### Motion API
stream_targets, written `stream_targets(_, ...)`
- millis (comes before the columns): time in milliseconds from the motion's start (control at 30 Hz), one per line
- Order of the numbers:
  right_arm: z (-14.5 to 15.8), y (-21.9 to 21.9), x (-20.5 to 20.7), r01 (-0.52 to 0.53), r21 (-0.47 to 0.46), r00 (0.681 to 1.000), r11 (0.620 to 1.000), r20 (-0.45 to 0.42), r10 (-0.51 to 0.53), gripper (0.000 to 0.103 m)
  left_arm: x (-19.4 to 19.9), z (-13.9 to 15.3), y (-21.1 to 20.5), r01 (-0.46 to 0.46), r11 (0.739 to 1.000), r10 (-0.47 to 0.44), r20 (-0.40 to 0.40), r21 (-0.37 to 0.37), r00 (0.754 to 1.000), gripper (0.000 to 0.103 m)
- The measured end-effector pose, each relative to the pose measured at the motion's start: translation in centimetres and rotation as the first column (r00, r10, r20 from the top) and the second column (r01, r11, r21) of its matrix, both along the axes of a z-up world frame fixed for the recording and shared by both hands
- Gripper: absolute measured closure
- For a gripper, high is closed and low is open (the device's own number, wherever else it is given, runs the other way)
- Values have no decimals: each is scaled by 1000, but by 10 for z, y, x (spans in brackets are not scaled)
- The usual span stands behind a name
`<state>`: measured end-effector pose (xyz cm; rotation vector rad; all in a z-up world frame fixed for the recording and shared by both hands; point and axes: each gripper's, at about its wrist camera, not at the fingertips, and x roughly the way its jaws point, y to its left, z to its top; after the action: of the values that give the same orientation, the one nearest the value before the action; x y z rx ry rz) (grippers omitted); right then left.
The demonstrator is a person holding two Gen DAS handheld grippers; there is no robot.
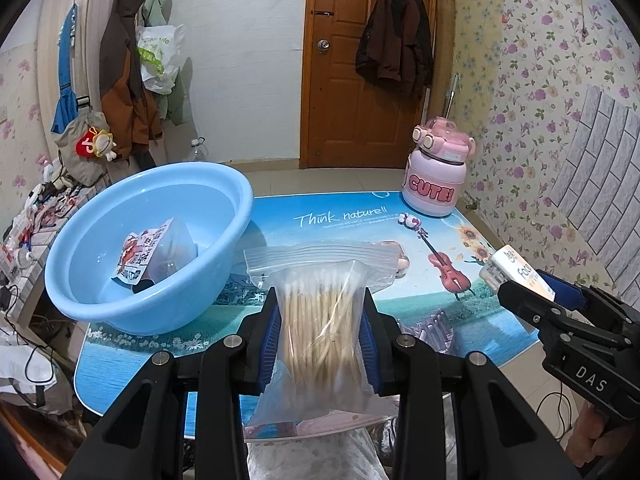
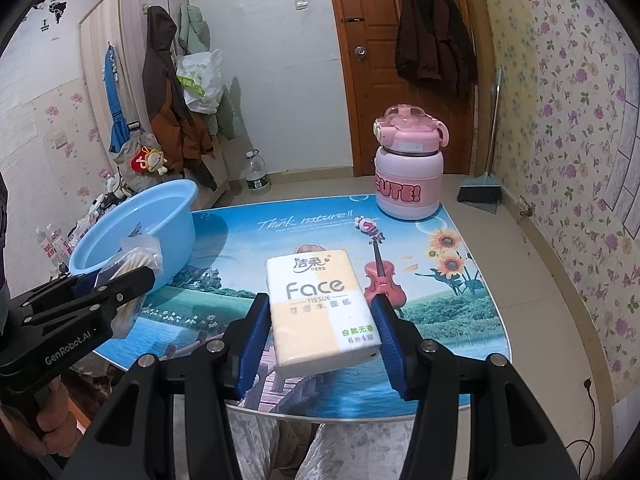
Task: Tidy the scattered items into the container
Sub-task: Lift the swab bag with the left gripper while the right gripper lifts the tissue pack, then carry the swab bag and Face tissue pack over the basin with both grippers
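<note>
Left hand-held gripper [image 1: 320, 312] clamps clear cotton-swab bag [image 1: 316, 320]; right [image 2: 320, 320] grips tissue pack [image 2: 320, 308].

The lower part of the bag of cotton swabs [image 1: 320, 332] is hidden between the pads of the left gripper [image 1: 320, 320], and the bench's [image 1: 460, 344] near edge disappears behind both. In the basin [image 1: 132, 312], the snack packet [image 1: 156, 252] is partly masked by the rim — its print too small to read. The tissue pack's [image 2: 320, 312] sides sit behind the right gripper's [image 2: 320, 320] pads.

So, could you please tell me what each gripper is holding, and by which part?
Left gripper: bag of cotton swabs, pinched across its middle. Right gripper: tissue pack, by its long sides.
</note>
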<state>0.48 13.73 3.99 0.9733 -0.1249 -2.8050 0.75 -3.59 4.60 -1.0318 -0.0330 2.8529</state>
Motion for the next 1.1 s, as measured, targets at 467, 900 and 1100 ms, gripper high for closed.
stream_targets(467,0,-3,-2,-12,3,1000,1000,2,12,51,0,7,0,1,1000,-1,-13,-5,1000,69)
stream_targets(900,4,-20,-6,-49,6,999,999,0,49,51,2,18,-25,-48,999,47,-40,-9,998,69)
stream_targets(1100,12,-31,-13,-74,6,997,997,-11,74,51,1,26,-45,-84,996,84,-53,-3,995,69)
